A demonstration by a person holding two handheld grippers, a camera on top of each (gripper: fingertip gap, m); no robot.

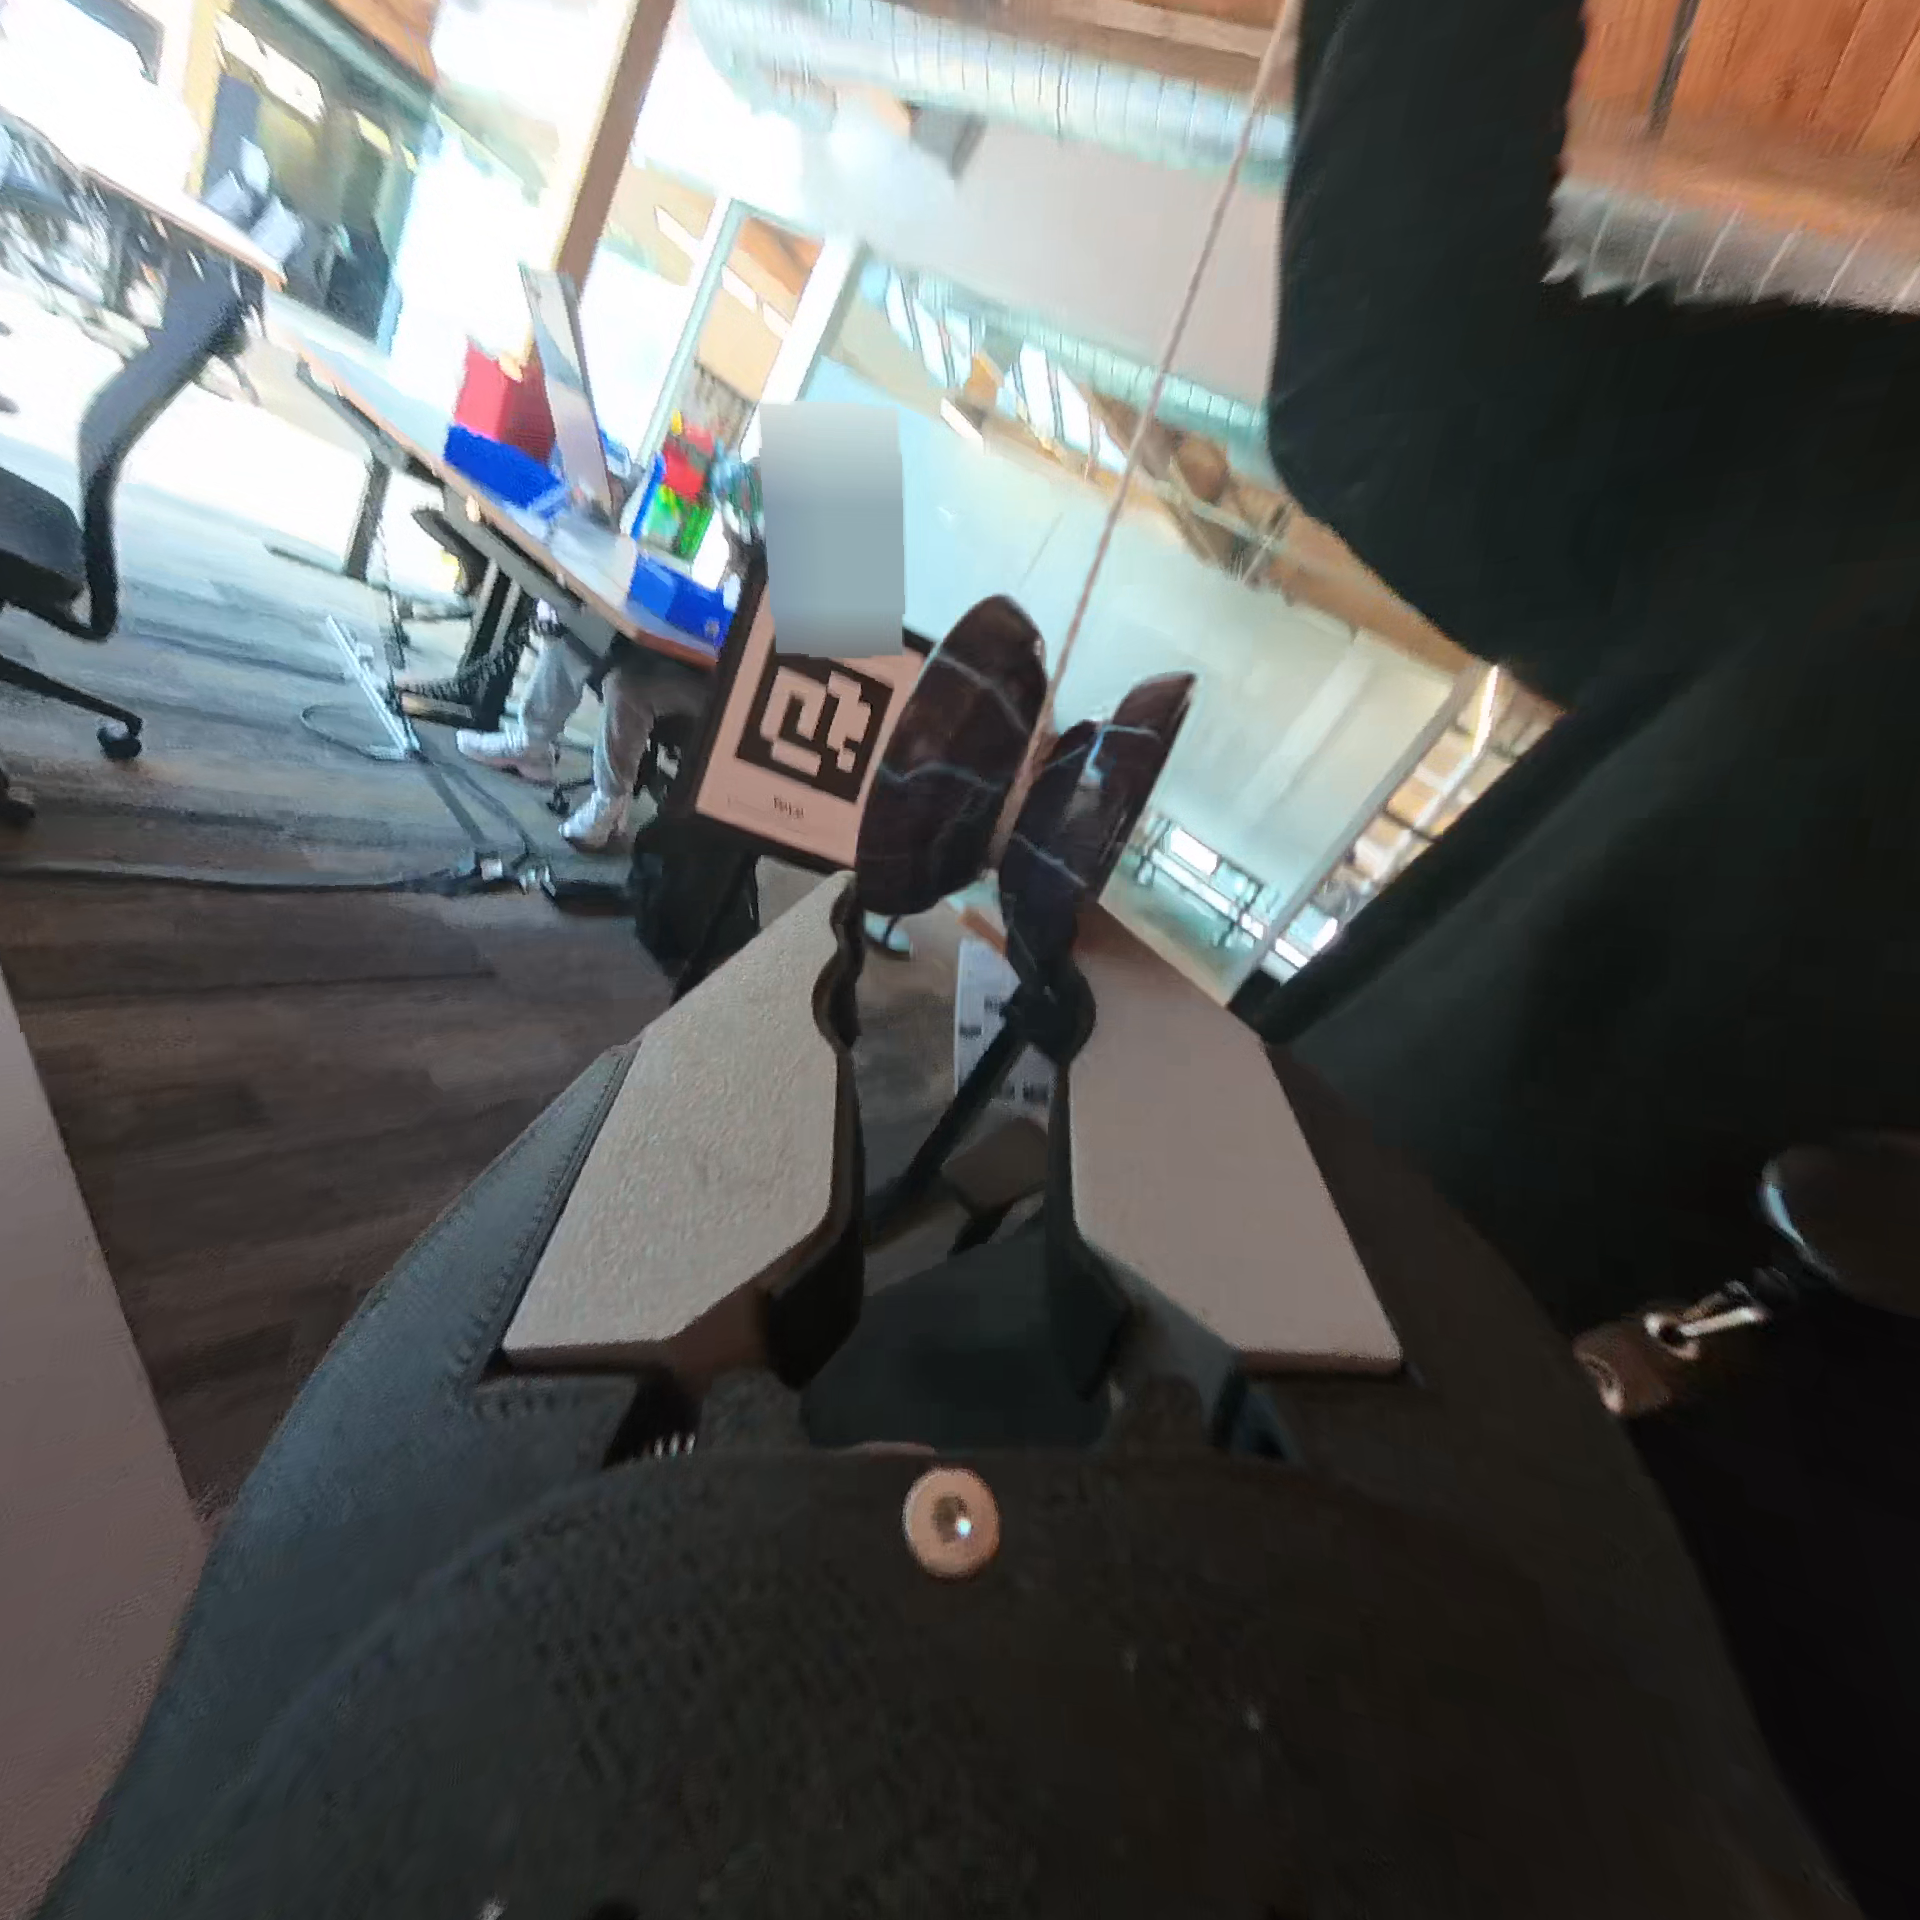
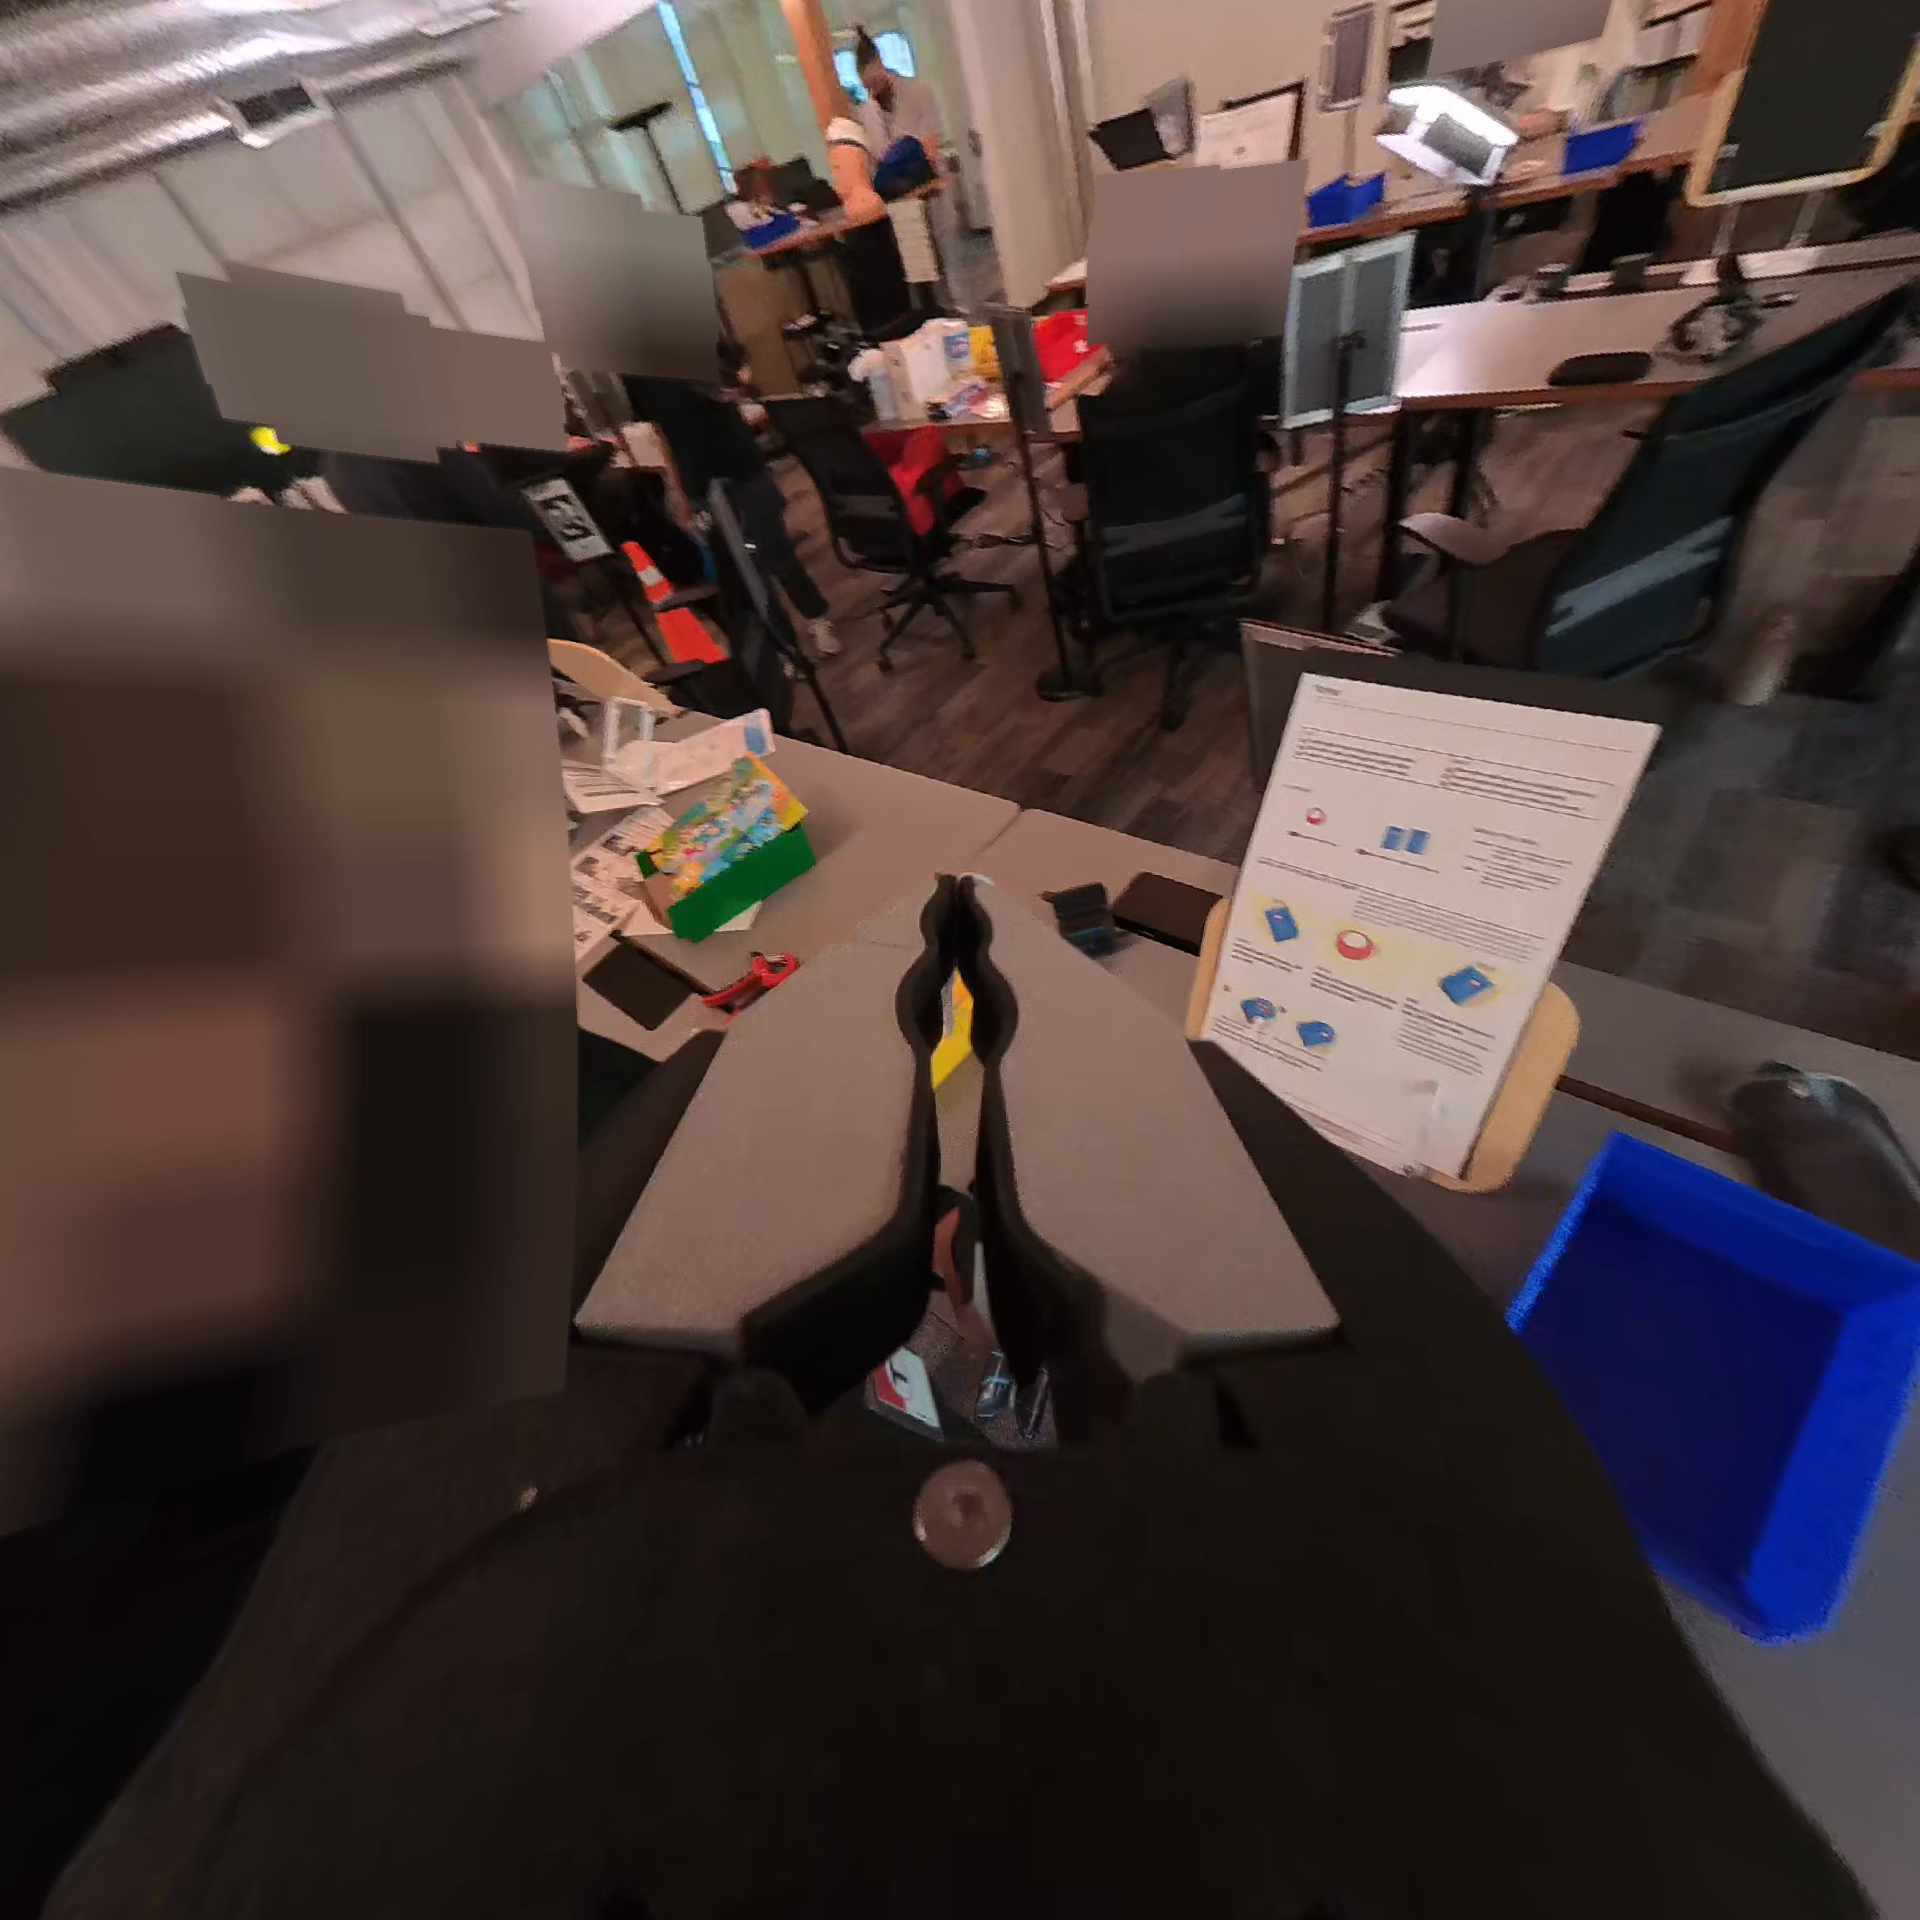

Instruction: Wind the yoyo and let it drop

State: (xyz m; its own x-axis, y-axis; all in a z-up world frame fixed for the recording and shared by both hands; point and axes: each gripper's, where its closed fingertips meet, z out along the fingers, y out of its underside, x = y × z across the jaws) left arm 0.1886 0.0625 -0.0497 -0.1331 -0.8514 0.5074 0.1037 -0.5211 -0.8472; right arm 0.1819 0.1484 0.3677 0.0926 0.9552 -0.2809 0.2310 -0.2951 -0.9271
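Observation:
In the left wrist view my left gripper (image 1: 951, 956) is shut on a dark brown yoyo (image 1: 971, 758), which stands on edge at the fingertips with both halves showing. A thin pale string (image 1: 1153, 384) runs taut from the groove between the halves up and to the right, out of the top of the view. In the right wrist view my right gripper (image 2: 961, 894) is shut, its fingertips touching, with a small pale bit of string pinched at the tips. The yoyo does not show in that view.
A grey table (image 2: 894, 810) lies below the right gripper with a green box (image 2: 738, 862), a printed sheet on a wooden stand (image 2: 1423, 914) and a blue bin (image 2: 1714, 1382). Dark clothing (image 1: 1558, 416) fills the right of the left wrist view. Office chairs and desks stand beyond. The tips of one gripper are about 45 cm away from the tips of the other.

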